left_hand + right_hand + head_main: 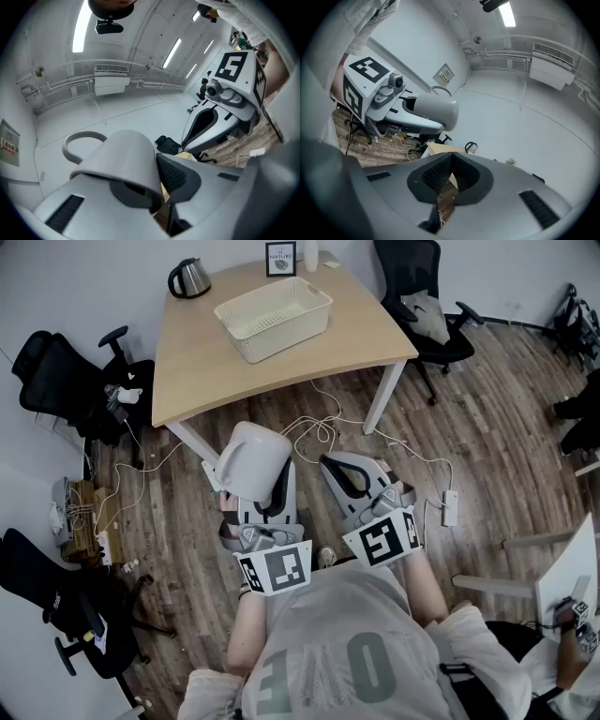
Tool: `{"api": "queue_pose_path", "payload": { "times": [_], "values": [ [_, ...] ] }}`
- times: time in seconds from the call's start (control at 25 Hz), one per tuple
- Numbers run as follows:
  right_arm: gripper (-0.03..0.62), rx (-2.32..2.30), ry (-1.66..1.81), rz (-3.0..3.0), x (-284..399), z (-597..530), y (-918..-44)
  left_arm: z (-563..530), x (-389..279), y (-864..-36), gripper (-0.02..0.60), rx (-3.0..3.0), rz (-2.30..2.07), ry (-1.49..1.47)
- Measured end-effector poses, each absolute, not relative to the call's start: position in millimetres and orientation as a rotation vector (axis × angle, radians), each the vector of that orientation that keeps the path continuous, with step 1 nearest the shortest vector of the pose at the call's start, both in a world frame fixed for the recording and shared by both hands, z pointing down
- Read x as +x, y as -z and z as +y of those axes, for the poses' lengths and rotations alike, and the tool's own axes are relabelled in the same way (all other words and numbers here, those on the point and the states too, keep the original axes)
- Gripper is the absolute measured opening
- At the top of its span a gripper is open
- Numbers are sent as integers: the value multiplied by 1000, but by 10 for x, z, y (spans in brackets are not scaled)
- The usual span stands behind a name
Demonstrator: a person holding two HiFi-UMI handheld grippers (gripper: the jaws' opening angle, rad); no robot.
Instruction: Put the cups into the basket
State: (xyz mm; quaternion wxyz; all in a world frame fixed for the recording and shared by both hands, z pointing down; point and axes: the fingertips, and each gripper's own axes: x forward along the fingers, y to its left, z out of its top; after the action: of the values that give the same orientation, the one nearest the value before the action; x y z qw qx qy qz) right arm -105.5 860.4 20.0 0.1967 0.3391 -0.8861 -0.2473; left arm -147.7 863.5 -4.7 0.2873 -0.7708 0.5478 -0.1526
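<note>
Our left gripper (258, 491) pinches a white mug (251, 456) by its rim, near us above the wooden floor (469, 427) — our right gripper (336, 465) is pressed together, bare. Far off, well apart, the cream basket (281, 338) sits on the table (197, 362).

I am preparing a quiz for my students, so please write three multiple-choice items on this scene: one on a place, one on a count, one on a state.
1. Where is the cream perforated plastic basket? A: on the floor. B: on the light wooden table. C: on a chair.
2. How many cups are inside it? A: none. B: one. C: two.
3. The left tool is: A: open, empty. B: shut on a spoon. C: shut on the white handled cup.
Answers: B, it rests on the tabletop; A, its bottom is bare; C, the jaws grip the cup's wall.
</note>
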Motion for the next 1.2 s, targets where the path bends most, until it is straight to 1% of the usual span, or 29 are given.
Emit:
{"api": "queue_pose_path", "payload": {
  "times": [0.52, 0.88, 1.2],
  "values": [
    [-2, 976, 719, -2484, -944, 8471, -175, 8503, -1488, 87, 48, -2045, 1485, 402],
    [-2, 923, 648, -2523, -764, 8387, -229, 8376, -1407, 82, 48, -2034, 1533, 416],
    [-2, 911, 590, -2555, -672, 8191, -295, 8215, -1474, 71, 48, -2014, 1572, 446]
  ]
}}
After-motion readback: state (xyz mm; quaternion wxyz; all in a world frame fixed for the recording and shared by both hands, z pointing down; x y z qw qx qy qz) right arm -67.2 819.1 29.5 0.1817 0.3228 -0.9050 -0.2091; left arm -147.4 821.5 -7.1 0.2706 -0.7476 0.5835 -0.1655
